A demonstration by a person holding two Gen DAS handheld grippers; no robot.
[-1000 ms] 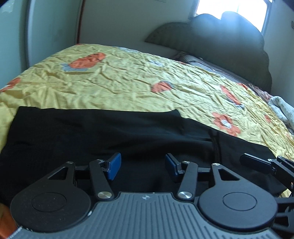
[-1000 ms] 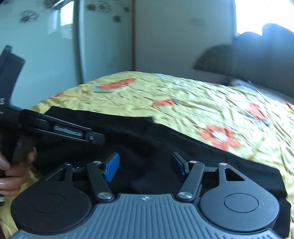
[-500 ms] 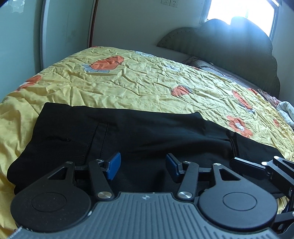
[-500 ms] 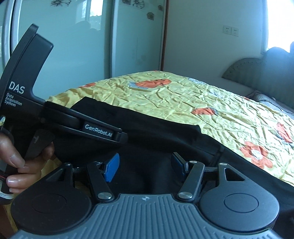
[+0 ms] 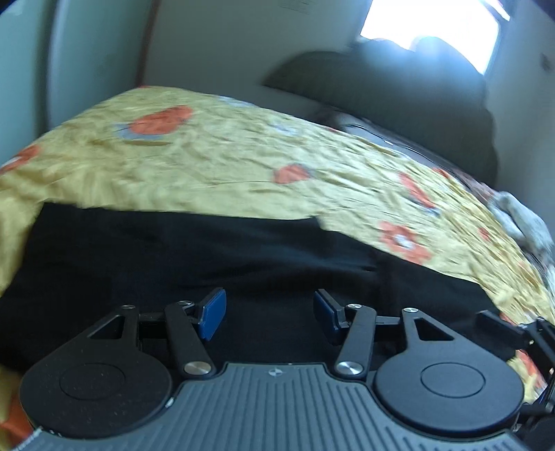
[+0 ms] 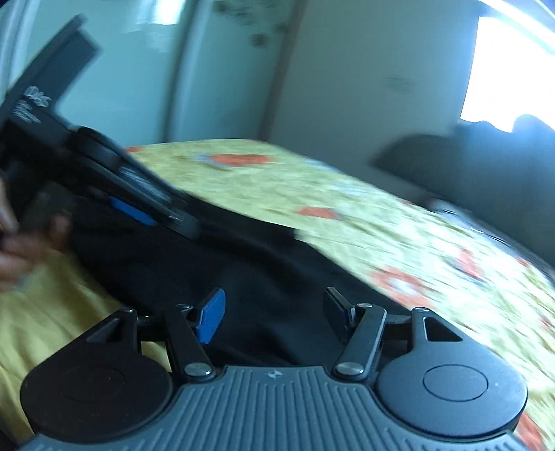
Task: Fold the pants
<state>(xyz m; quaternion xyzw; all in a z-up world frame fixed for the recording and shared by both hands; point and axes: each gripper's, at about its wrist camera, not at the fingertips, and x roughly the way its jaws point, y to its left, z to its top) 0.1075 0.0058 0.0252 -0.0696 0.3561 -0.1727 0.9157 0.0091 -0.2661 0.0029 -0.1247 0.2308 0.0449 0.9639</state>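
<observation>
Black pants (image 5: 194, 256) lie flat across the near side of a bed, folded lengthwise, stretching from left to right. My left gripper (image 5: 269, 314) hovers over their near edge, open, with nothing between its blue pads. The same pants (image 6: 277, 288) fill the middle of the right wrist view, where my right gripper (image 6: 272, 317) is open above the cloth. The left gripper's body (image 6: 104, 173) shows at the upper left of that view, held by a hand (image 6: 20, 249). Both pictures are blurred by motion.
A yellow bedspread (image 5: 242, 166) with orange flowers covers the bed. A dark headboard (image 5: 399, 97) stands at the far end under a bright window (image 5: 433, 31). Pale wardrobe doors (image 6: 138, 69) rise to the left. A light cloth (image 5: 520, 222) lies at the right edge.
Both views have swung and blurred. The left view shifted so the pants' left end sits closer to the frame edge. The right gripper moved sideways and rolled, tilting the bed in its view.
</observation>
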